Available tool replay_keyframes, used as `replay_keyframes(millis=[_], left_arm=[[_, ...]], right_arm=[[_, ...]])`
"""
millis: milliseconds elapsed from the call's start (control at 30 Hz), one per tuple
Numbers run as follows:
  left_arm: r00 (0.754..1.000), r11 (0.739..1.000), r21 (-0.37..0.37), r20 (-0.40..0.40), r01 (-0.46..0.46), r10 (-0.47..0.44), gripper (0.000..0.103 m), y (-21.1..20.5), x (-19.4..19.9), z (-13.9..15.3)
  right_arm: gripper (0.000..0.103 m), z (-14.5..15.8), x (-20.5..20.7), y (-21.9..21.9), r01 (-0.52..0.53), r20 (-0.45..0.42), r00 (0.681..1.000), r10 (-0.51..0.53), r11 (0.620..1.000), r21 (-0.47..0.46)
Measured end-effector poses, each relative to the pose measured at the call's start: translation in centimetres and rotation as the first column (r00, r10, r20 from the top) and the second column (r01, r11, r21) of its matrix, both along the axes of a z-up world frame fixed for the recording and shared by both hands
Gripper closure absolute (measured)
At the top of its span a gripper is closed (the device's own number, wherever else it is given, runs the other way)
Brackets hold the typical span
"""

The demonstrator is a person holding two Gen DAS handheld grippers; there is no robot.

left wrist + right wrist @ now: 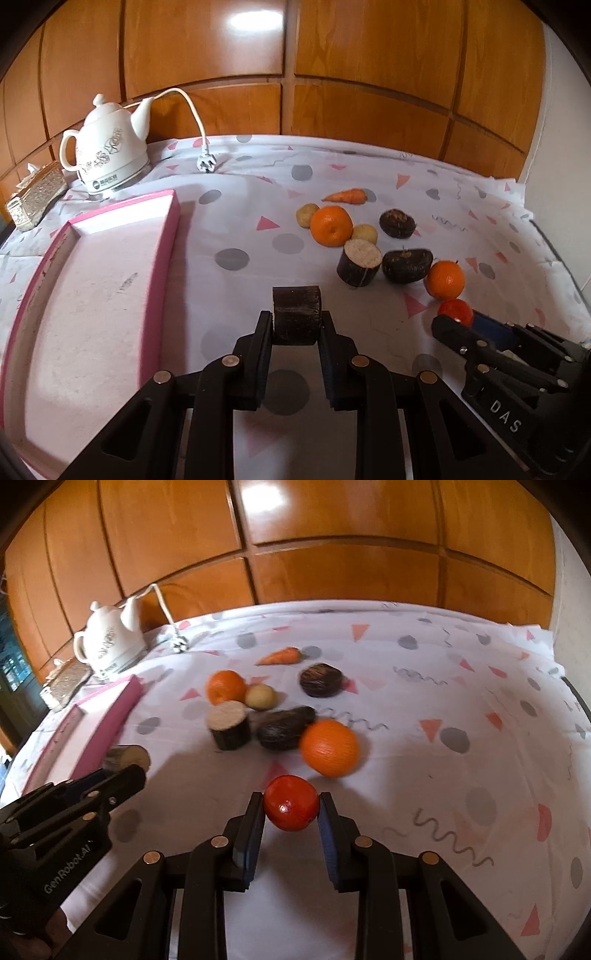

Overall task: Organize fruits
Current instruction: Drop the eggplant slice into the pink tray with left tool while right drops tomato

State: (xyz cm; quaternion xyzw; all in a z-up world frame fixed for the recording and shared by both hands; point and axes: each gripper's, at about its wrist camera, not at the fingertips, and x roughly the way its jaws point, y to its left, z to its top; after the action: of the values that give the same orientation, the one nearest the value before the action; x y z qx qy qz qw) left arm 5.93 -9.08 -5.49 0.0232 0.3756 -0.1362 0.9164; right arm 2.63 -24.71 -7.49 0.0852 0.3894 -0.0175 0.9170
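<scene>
My left gripper (295, 322) is shut on a dark brown cylinder chunk (296, 306), held above the cloth just right of the pink tray (168, 236). The same chunk (127, 757) shows its pale cut end in the right wrist view, in the left gripper (123, 777). My right gripper (291, 806) is shut on a red tomato (291, 808), lifted off the cloth; the left wrist view also shows that tomato (457, 311). On the cloth lie two oranges (330, 747) (226, 686), another cut cylinder (229, 729), two dark lumps (286, 728) (320, 679), potatoes (260, 696) and a carrot (280, 655).
A white kettle (110, 155) with a loose cord and plug (205, 162) stands at the back left, beside a gold tissue box (35, 197). Wooden panels (295, 55) rise behind the table. The patterned cloth (461, 775) covers the tabletop.
</scene>
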Motion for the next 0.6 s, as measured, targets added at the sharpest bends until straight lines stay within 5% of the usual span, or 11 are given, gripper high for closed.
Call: replay_keyframes(millis=[333, 600], left_arm=[[0.99, 0.992, -0.022, 0.051, -0.127, 0.128, 0.079, 5.2, 0.2, 3.4], [0.96, 0.961, -0.013, 0.046, -0.276, 0.276, 0.079, 11.3, 1.0, 3.6]], right_arm=[[0.074, 2.9, 1.5, 4.9, -0.174, 0.039, 0.984, 0.173, 0.985, 0.012], [0.074, 5.0, 4.6, 10.7, -0.325, 0.048, 0.945, 0.322, 0.944, 0.062]])
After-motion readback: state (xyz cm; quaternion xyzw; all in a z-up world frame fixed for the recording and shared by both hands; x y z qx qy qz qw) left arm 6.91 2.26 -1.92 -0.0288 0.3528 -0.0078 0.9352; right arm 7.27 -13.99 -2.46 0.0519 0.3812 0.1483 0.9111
